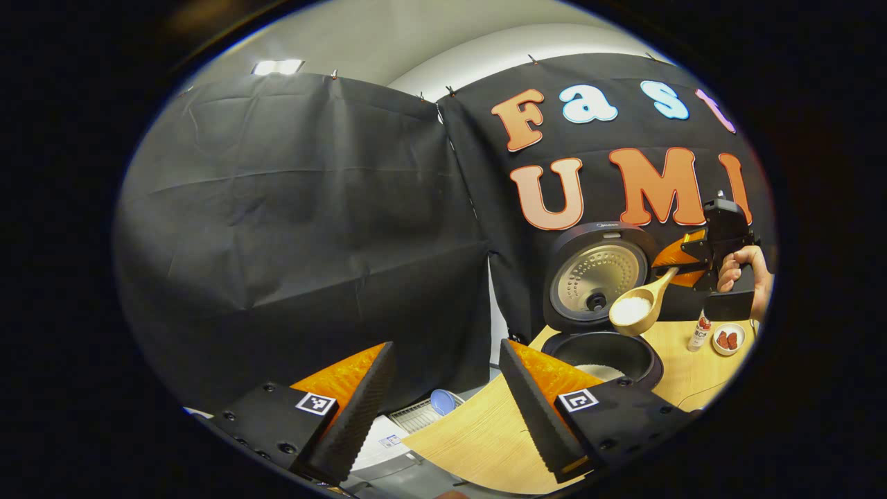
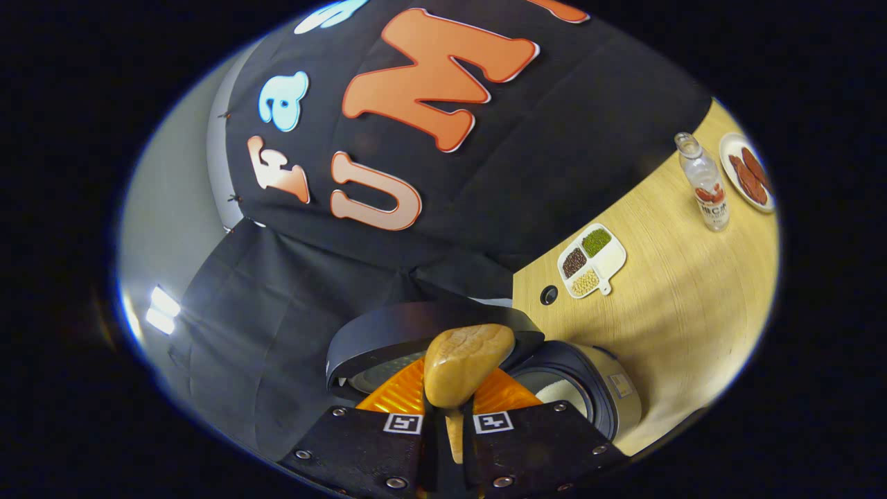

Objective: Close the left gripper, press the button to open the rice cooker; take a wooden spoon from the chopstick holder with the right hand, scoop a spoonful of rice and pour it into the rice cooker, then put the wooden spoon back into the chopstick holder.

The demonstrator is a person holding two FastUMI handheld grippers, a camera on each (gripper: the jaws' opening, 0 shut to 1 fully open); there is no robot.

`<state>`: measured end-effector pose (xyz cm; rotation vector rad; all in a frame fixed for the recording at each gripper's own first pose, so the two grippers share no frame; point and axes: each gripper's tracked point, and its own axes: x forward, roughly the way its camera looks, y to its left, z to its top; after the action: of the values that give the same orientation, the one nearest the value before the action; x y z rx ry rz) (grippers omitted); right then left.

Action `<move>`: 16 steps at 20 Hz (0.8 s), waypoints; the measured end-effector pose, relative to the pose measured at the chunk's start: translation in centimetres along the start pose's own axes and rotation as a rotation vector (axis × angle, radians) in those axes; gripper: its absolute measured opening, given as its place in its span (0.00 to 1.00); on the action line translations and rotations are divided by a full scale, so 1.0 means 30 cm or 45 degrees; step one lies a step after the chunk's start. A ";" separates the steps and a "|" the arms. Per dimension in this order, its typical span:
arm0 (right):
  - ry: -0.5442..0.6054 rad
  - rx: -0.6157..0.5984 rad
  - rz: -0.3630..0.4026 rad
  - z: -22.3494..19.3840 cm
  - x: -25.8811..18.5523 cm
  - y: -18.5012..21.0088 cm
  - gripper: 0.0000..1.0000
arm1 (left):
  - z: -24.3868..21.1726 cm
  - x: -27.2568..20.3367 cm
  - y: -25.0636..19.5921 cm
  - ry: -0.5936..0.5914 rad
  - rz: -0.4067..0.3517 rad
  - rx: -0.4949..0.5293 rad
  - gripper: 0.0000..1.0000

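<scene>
Rice cooker [image 1: 601,315] sits lid-up on the table [image 1: 478,436] with its pot just under the loaded wooden spoon [image 1: 639,305], handle angling up toward the right gripper [image 1: 682,267] clamped on it, while the left gripper [image 1: 443,409] hangs open, farther off.

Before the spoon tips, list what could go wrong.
1. The wooden spoon is heaped with rice and sits off to one side above the open rice cooker; tipping here could spill grains onto the table.
2. The right claw pinches only the handle end, so the bowl could twist as it turns.
3. The raised lid stands just behind the spoon and could be knocked.
</scene>
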<state>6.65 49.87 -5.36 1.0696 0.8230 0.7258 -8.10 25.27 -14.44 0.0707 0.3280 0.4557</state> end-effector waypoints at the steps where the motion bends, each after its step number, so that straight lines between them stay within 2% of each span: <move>1: -0.006 -0.037 0.001 0.002 0.001 0.010 0.13 | -0.005 0.008 -0.009 0.005 -0.007 -0.003 0.98; 4: -0.011 -0.154 -0.009 -0.013 0.016 0.018 0.12 | 0.002 0.021 -0.045 0.020 -0.033 -0.016 0.97; 5: -0.010 -0.197 -0.015 -0.020 0.017 0.018 0.12 | 0.008 0.020 -0.049 0.014 -0.035 -0.017 1.00; 6: -0.010 -0.245 -0.028 -0.020 0.026 0.019 0.12 | 0.011 0.022 -0.054 0.013 -0.038 -0.020 0.97; 9: -0.017 -0.388 -0.060 -0.024 0.040 0.024 0.12 | 0.000 0.023 -0.053 0.021 -0.032 -0.025 0.98; 16: -0.025 -0.534 -0.076 -0.041 0.054 0.054 0.13 | -0.016 0.029 -0.028 0.037 -0.004 -0.028 0.97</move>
<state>6.23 52.29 -4.49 0.6720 0.6456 0.7939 -7.17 24.89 -15.27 0.0424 0.3516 0.4578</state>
